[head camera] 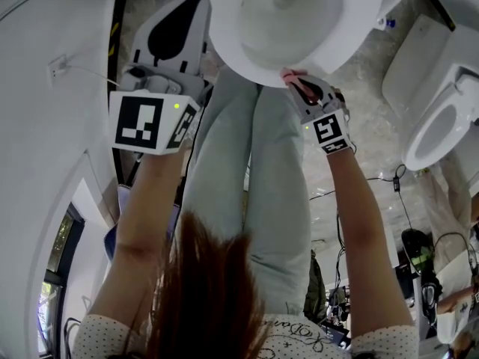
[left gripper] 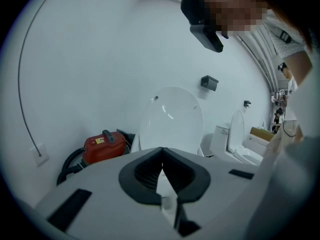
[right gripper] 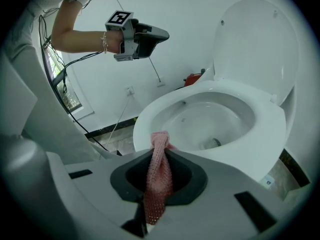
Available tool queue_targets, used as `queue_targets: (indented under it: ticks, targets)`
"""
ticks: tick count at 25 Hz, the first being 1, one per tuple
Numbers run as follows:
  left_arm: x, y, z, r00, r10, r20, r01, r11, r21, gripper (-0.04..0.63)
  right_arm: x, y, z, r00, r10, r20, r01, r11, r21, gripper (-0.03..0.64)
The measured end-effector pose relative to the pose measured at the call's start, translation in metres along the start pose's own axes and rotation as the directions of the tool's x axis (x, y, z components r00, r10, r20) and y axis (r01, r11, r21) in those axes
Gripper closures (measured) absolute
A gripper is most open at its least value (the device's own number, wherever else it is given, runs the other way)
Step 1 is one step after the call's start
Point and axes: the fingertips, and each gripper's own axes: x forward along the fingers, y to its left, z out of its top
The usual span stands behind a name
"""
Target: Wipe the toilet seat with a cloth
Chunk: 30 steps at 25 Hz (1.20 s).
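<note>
The white toilet seat [head camera: 346, 42] rings the open bowl at the top of the head view, with its lid [right gripper: 255, 44] raised. My right gripper [head camera: 297, 82] is shut on a pink knitted cloth [right gripper: 159, 170]. The cloth's end [head camera: 288, 74] touches the near rim of the seat [right gripper: 270, 129]. My left gripper [head camera: 192, 4] is held in the air to the left of the bowl, away from the seat. In the left gripper view its jaws [left gripper: 161, 150] are shut with nothing between them. It also shows high up in the right gripper view as the left gripper [right gripper: 150, 36].
A second toilet [head camera: 441, 126] stands to the right. A red machine with a black hose [left gripper: 102, 145] sits by the wall behind the toilet. Cables [head camera: 374, 182] trail over the floor. The person's legs in jeans [head camera: 247, 170] stand just before the bowl.
</note>
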Motion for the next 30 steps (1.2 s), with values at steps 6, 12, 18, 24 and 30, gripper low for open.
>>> queue_targets:
  ticks: [6, 12, 18, 24, 30]
  targets:
    - [0.001, 0.003, -0.002, 1.000, 0.001, -0.003, -0.001, 1.000, 0.000, 0.592, 0.009, 0.011, 0.006, 1.000, 0.014, 0.000, -0.014, 1.000, -0.011, 0.572]
    - [0.000, 0.007, -0.003, 1.000, 0.013, -0.001, -0.013, 1.000, -0.003, 0.592, 0.017, 0.019, 0.007, 1.000, 0.021, -0.005, -0.021, 0.999, -0.048, 0.572]
    - [-0.004, 0.011, -0.003, 1.000, 0.030, 0.000, -0.030, 0.999, -0.014, 0.592, 0.023, 0.025, 0.012, 0.998, 0.056, -0.032, -0.058, 0.994, -0.091, 0.572]
    - [-0.012, 0.020, -0.006, 0.999, 0.051, 0.001, -0.051, 0.998, -0.028, 0.592, 0.029, 0.032, 0.018, 0.997, 0.061, -0.051, -0.066, 0.991, -0.116, 0.572]
    - [-0.011, 0.025, -0.007, 0.998, 0.063, 0.002, -0.063, 0.997, -0.036, 0.592, 0.036, 0.035, 0.022, 0.992, 0.082, -0.091, -0.096, 0.982, -0.161, 0.572]
